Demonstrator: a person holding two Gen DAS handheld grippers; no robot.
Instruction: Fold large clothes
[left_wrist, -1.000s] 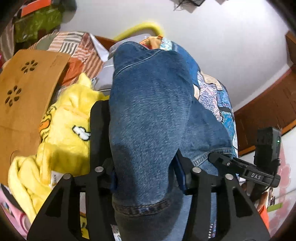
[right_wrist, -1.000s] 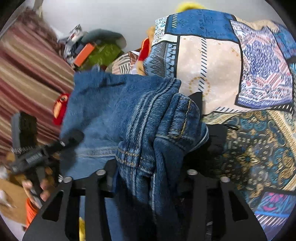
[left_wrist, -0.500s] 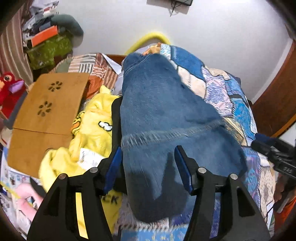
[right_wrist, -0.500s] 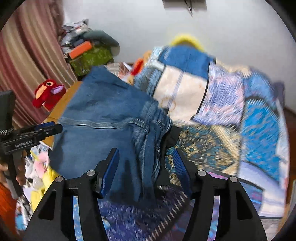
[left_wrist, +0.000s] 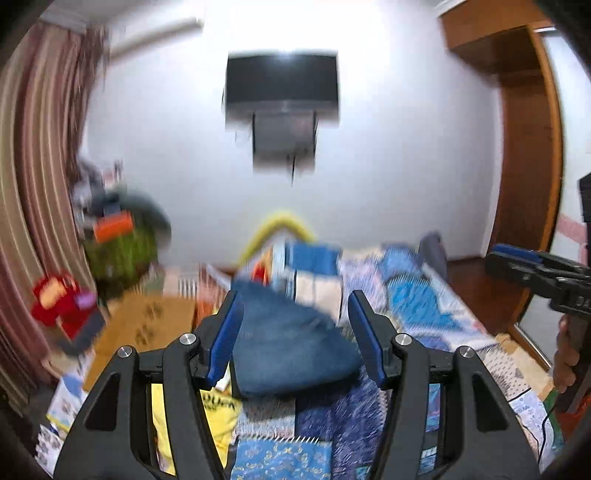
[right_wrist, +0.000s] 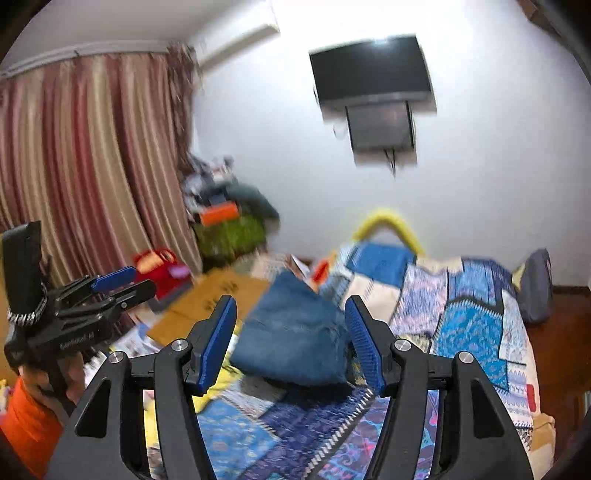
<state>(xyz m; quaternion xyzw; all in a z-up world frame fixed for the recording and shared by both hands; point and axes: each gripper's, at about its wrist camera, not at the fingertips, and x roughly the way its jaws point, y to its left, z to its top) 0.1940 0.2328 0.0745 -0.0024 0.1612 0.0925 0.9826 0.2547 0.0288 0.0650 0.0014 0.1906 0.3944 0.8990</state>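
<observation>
Jeans (left_wrist: 291, 347) folded on patchwork bedspread (right_wrist: 472, 325), wall-mounted TV (left_wrist: 282, 86) above, both grippers (left_wrist: 293, 339) (right_wrist: 291, 341) agape, empty.

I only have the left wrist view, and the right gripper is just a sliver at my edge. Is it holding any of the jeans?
Observer: No. The right gripper has just been opening its jaws. They stand apart with nothing between them, and the jeans lie folded beyond them on the quilt.
Operator: Is anything hanging from the outside of my left gripper?
Observer: No. Seen from the right wrist view, the left gripper, whose jaws have just been opening too, carries no cloth.
Operator: What is behind it?
Observer: An orange sleeve on the arm that holds it.
</observation>
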